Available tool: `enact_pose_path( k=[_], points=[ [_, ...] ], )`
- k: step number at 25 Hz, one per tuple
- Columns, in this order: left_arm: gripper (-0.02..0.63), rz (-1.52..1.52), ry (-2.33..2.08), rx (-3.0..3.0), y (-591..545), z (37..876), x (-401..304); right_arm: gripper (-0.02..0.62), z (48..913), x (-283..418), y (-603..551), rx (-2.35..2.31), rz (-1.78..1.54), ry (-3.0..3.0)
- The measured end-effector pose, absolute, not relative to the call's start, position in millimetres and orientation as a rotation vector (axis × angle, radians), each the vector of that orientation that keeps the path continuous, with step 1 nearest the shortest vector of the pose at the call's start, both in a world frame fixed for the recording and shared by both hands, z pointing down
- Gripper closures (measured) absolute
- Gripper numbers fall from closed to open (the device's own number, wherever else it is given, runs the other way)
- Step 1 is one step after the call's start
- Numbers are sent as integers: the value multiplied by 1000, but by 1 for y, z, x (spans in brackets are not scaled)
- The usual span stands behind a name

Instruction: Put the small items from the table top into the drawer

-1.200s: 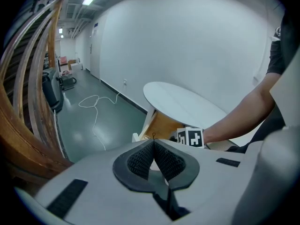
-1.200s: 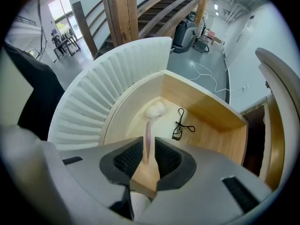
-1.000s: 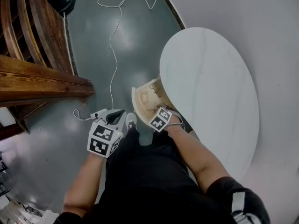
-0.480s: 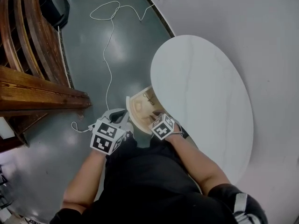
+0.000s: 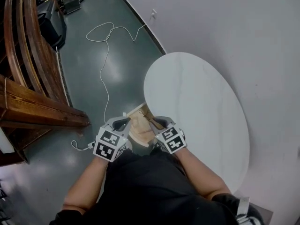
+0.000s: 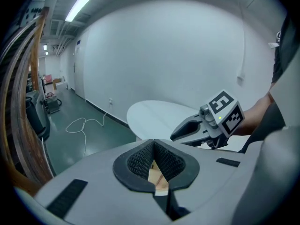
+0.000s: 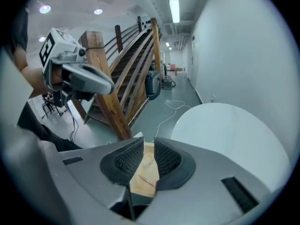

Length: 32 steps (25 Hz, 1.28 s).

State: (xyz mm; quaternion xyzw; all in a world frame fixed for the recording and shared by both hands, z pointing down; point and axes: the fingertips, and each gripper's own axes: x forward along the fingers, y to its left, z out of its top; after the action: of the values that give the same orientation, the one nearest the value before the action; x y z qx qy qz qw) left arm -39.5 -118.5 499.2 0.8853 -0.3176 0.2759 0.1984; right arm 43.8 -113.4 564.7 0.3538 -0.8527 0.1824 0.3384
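Pale wood drawer (image 5: 138,122), standing open under the bare white bench (image 5: 197,107), small items (image 7: 149,179) lying inside; left tongs (image 6: 153,144) pressed together, right tongs (image 7: 149,144) slightly apart, both empty above it; risk: a lopsided push could jam it.

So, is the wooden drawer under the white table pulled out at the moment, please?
Yes, the head view shows the wooden drawer sticking out from under the white table, its inside visible.
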Motion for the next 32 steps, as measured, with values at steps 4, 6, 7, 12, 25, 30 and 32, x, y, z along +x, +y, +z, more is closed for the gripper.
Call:
enact_pose_path(
  k=[4, 6, 7, 12, 25, 30, 32],
  points=[
    [591, 713, -905, 2536, -122, 471, -33, 536, 514, 65, -128, 1073, 456, -2304],
    [591, 692, -917, 2559, -125, 462, -31, 547, 491, 80, -135, 1163, 465, -2349],
    [591, 682, -924, 2567, -127, 458, -31, 552, 481, 88, -138, 1213, 486, -2378],
    [591, 621, -947, 2575, -137, 447, -31, 577, 450, 125, -146, 1430, 642, -2477],
    [591, 573, -950, 2580, -142, 434, -27, 588, 456, 138, -133, 1472, 615, -2439],
    [590, 567, -953, 2582, -141, 433, -25, 588, 456, 137, -131, 1456, 591, -2442],
    [591, 564, -955, 2584, -141, 433, -24, 588, 457, 137, -132, 1454, 592, -2444]
  ],
)
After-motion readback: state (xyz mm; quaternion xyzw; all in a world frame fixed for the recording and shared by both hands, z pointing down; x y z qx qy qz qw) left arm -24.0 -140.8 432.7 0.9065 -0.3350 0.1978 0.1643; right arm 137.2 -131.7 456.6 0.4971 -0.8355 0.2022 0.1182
